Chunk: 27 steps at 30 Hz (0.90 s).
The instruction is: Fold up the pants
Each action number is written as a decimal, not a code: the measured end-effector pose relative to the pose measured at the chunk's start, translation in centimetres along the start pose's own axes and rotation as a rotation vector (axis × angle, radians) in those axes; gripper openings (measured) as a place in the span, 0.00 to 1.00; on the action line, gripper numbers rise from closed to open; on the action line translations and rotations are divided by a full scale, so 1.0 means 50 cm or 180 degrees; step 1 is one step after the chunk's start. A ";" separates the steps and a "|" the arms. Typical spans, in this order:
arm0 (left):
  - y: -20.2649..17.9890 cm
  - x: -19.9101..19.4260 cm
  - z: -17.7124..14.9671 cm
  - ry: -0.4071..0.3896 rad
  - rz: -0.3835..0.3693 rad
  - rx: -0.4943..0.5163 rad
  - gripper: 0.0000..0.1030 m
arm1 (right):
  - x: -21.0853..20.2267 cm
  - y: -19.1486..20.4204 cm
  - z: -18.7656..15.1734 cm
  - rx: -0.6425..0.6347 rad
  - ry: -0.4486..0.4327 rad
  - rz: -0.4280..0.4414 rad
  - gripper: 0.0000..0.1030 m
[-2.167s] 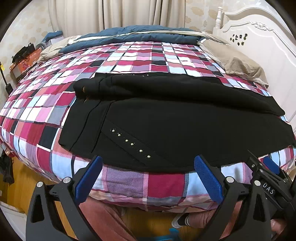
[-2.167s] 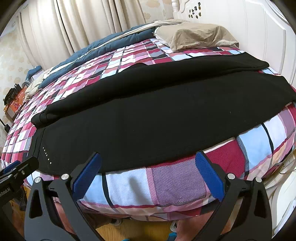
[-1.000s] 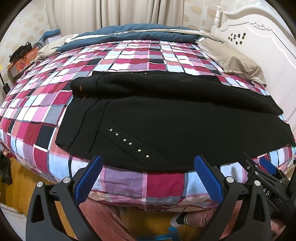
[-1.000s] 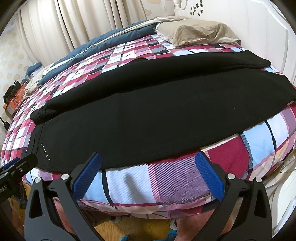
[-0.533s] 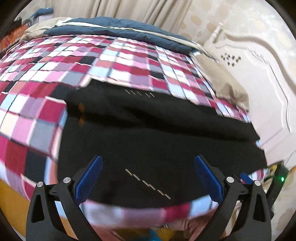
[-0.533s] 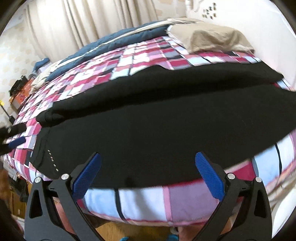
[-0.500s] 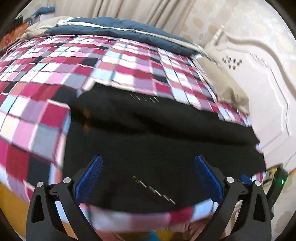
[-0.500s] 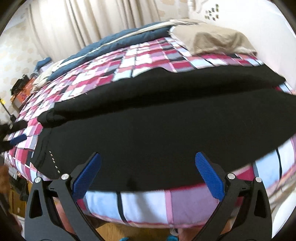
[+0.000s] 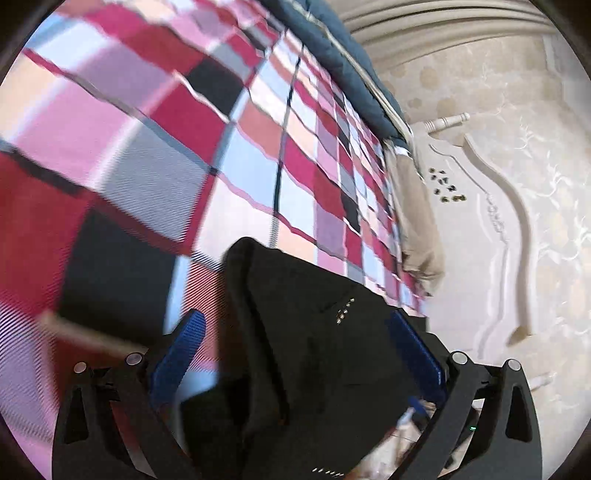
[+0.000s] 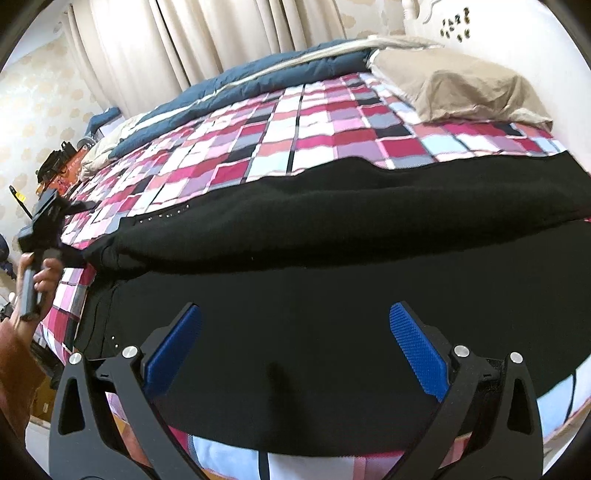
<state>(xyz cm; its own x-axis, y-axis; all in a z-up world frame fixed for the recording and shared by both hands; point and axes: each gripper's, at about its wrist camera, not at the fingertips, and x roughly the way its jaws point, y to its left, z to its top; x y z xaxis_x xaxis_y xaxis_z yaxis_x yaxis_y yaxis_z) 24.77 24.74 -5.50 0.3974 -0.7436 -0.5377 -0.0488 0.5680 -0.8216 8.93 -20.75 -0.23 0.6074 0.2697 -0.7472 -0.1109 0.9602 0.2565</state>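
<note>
Black pants (image 10: 332,266) with small metal studs lie spread lengthwise on the plaid bedspread (image 10: 295,122), one leg lapped over the other. My left gripper (image 9: 295,354) is open, tilted, and sits right over the waist end of the pants (image 9: 314,332), which fills the space between its blue pads. In the right wrist view the left gripper (image 10: 44,221) shows at the far left by the waist. My right gripper (image 10: 295,343) is open and empty, hovering over the near leg at mid-length.
A tan pillow (image 10: 458,88) and a white headboard (image 9: 509,236) are at the right. A blue duvet (image 10: 258,85) and curtains (image 10: 221,33) lie along the far side. The bed's near edge (image 10: 295,461) is just below my right gripper.
My left gripper has swung left and down to the waist end of the pants and now points along the bed. My right gripper has moved forward over the near leg.
</note>
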 end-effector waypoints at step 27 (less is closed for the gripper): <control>-0.042 0.114 0.033 0.0573 -0.0075 0.0489 0.37 | 0.315 -0.060 0.326 -0.1007 0.1458 0.0757 0.47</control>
<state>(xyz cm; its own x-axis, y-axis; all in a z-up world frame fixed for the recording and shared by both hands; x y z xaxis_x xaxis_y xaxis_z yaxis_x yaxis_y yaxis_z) 28.63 19.89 -6.52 0.2264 -0.8003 -0.5552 0.1039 0.5866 -0.8032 31.65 -20.55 -2.78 0.1448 0.4161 -0.8977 -0.4733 0.8259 0.3065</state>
